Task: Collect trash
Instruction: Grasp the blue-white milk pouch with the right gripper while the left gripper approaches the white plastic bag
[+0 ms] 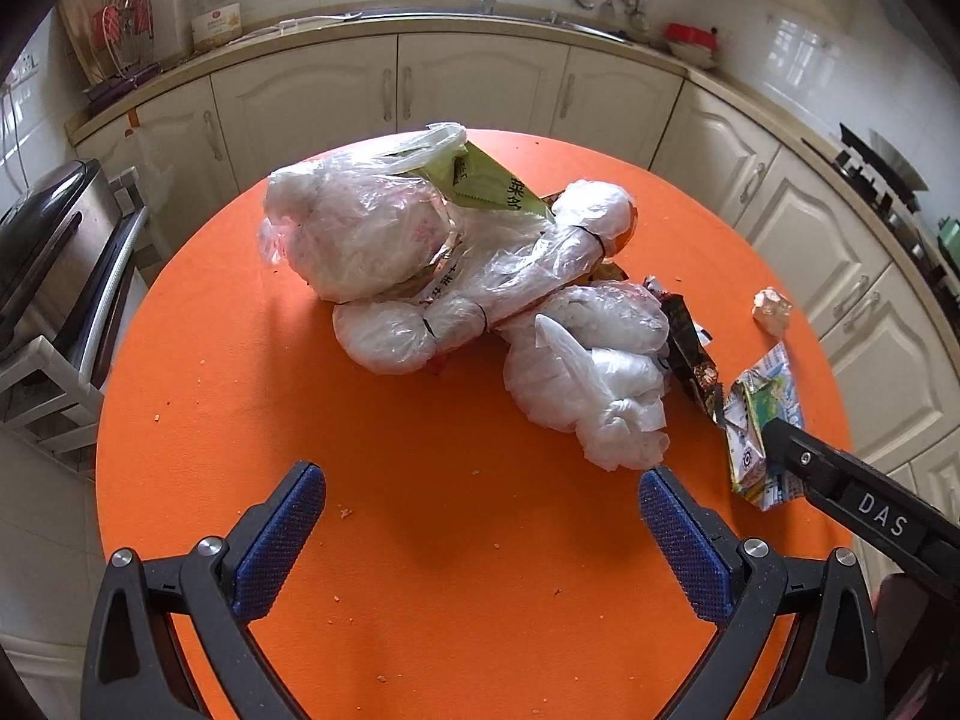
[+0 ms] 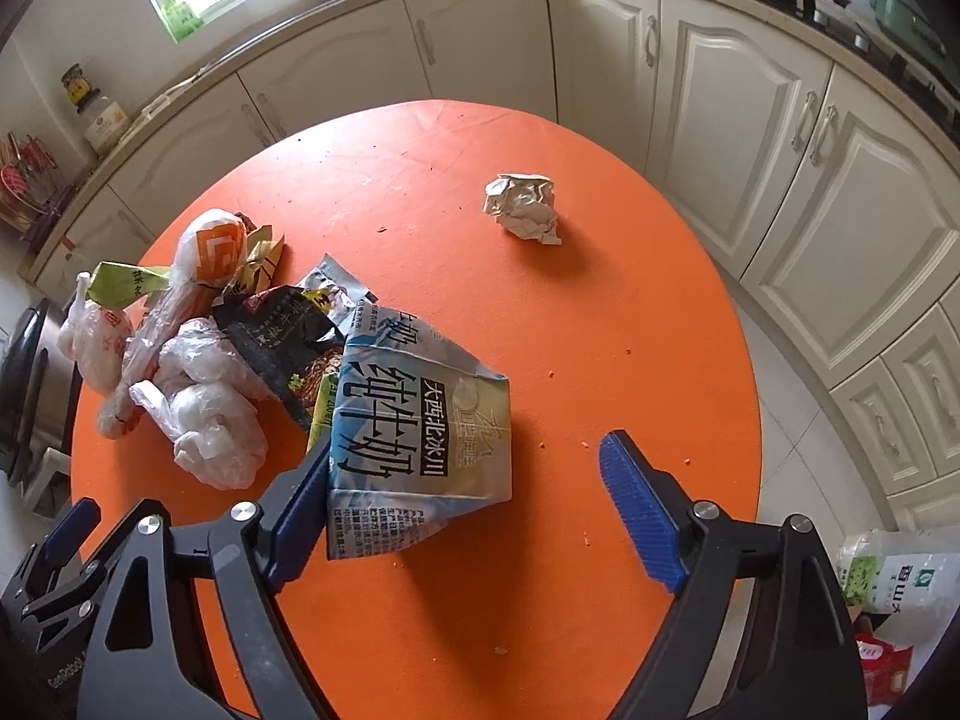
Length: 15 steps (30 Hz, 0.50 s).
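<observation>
A pile of trash lies on a round orange table point(image 1: 456, 528): tied white plastic bags point(image 1: 372, 240), a green snack wrapper point(image 1: 486, 180), a dark wrapper point(image 1: 690, 348) and a flattened blue milk carton point(image 2: 414, 444). My left gripper point(image 1: 480, 516) is open and empty, just in front of the bags. My right gripper point(image 2: 468, 480) is open; the carton lies between its fingers, against the left finger point(image 2: 300, 504). The carton also shows in the left wrist view point(image 1: 756, 420), with the right gripper's finger on it. A crumpled paper ball point(image 2: 525, 207) lies apart, further back on the table.
Cream kitchen cabinets point(image 1: 480, 84) and a counter with a sink curve round behind the table. A steel bin point(image 1: 48, 240) stands at the left. A hob point(image 1: 882, 174) is at the right. Bags point(image 2: 900, 582) lie on the floor at the right. Crumbs dot the table.
</observation>
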Each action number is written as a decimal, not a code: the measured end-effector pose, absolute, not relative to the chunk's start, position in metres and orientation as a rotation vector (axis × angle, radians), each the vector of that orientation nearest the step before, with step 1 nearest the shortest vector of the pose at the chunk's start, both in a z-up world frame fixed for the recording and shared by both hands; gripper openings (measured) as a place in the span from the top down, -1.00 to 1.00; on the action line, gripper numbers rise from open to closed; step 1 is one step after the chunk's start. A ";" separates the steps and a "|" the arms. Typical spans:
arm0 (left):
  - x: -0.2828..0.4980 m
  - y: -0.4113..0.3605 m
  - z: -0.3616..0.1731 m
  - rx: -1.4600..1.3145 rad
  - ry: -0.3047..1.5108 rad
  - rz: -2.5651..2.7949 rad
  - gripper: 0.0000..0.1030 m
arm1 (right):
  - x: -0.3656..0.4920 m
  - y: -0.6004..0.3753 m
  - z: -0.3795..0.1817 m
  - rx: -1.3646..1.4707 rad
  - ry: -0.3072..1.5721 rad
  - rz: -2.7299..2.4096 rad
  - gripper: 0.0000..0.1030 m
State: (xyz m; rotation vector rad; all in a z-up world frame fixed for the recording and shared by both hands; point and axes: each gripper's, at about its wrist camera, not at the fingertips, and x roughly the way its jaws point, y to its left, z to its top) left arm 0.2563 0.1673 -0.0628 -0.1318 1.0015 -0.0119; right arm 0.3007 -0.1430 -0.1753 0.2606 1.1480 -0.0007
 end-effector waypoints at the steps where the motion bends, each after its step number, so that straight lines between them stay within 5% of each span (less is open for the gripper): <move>1: 0.257 0.166 -0.063 -0.132 1.003 -0.011 -0.98 | 0.304 -0.140 -0.176 0.250 1.148 0.003 -0.70; 9: 0.267 0.152 -0.062 -0.129 1.022 -0.010 -0.98 | 0.315 -0.115 -0.184 0.187 1.135 0.083 -0.69; 11: 0.270 0.154 -0.062 -0.145 1.021 -0.012 -0.97 | 0.314 -0.113 -0.185 0.223 1.135 0.169 -0.31; 15: 0.272 0.156 -0.060 -0.159 1.019 -0.007 -0.97 | 0.311 -0.107 -0.184 0.223 1.128 0.175 -0.30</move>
